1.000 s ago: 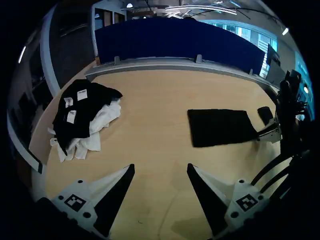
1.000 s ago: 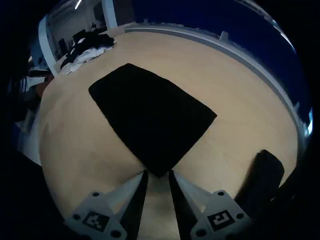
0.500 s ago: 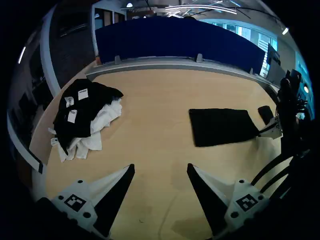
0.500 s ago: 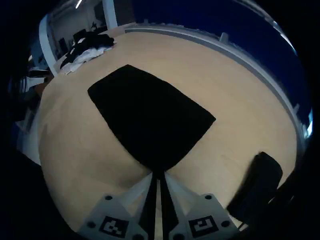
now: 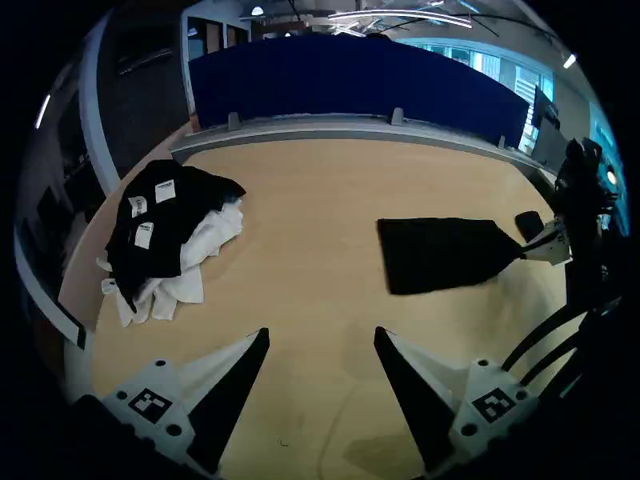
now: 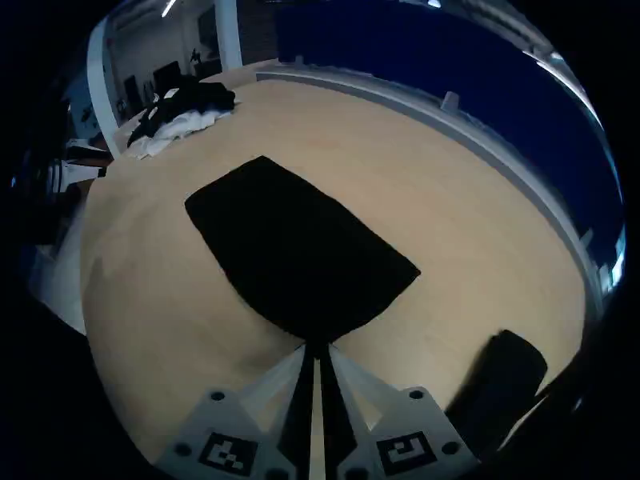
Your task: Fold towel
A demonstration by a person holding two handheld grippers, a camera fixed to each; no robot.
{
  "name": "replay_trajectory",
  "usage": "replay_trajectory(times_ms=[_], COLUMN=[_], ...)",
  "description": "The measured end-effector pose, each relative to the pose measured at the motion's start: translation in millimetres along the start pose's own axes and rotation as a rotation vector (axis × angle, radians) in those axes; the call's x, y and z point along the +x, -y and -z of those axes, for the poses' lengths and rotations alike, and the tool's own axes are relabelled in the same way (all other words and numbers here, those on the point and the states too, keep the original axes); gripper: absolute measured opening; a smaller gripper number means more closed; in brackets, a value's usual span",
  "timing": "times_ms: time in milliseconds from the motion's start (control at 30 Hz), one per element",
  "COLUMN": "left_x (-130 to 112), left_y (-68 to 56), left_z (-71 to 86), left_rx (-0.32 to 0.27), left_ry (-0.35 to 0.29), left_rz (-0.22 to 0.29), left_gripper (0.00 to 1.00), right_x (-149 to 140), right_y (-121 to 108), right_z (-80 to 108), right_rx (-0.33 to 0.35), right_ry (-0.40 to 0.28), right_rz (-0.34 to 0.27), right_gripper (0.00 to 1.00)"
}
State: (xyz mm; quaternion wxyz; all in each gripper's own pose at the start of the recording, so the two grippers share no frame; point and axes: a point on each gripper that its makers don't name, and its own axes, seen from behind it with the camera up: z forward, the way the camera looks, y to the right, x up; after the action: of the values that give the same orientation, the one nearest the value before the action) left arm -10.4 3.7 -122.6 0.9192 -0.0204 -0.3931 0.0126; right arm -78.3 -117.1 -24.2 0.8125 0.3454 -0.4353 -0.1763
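Pale wood worktop (image 5: 320, 200), left gripper view: black towel (image 5: 436, 252) lies flat at the right. 1 corner, flat 1 second ago, is now pulled into a point by the right gripper (image 5: 534, 251), so the fold looks started. Left gripper (image 5: 321, 331) hovers, jaws wide apart, empty. Clothes pile (image 5: 164, 232) sits well apart.

Right gripper view: jaws, open 1 second ago, now clenched on the towel's near corner, both pressing it. The rest lies on the worktop.

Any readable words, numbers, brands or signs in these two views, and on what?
None can be read.
White tags on the clothes pile: too small to read.
Square markers on the left tongs and right tongs: black-and-white patterns, no words.
Black towel: no print visible.
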Motion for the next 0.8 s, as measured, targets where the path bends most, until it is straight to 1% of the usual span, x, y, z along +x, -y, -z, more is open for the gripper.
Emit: replay_trajectory(times_ms=[267,567,800], left_x=[3,5,6], left_y=[2.3,2.2,3.1], left_z=[1.5,5.2,8.5], left_rx=[0.000,-0.007,-0.011], left_ry=[-0.008,-0.016,-0.021], left_rz=[-0.001,0.000,0.004], left_gripper=[0.97,0.97,0.97], right_x=[37,85,97], right_y=[2,7,13], right_z=[13.4,22.2,20.9], right_rx=[-0.005,-0.003,0.001], right_ry=[-0.050,-0.102,-0.102], right_rz=[0.048,0.104,0.138], right_gripper=[0.05,0.05,0.05])
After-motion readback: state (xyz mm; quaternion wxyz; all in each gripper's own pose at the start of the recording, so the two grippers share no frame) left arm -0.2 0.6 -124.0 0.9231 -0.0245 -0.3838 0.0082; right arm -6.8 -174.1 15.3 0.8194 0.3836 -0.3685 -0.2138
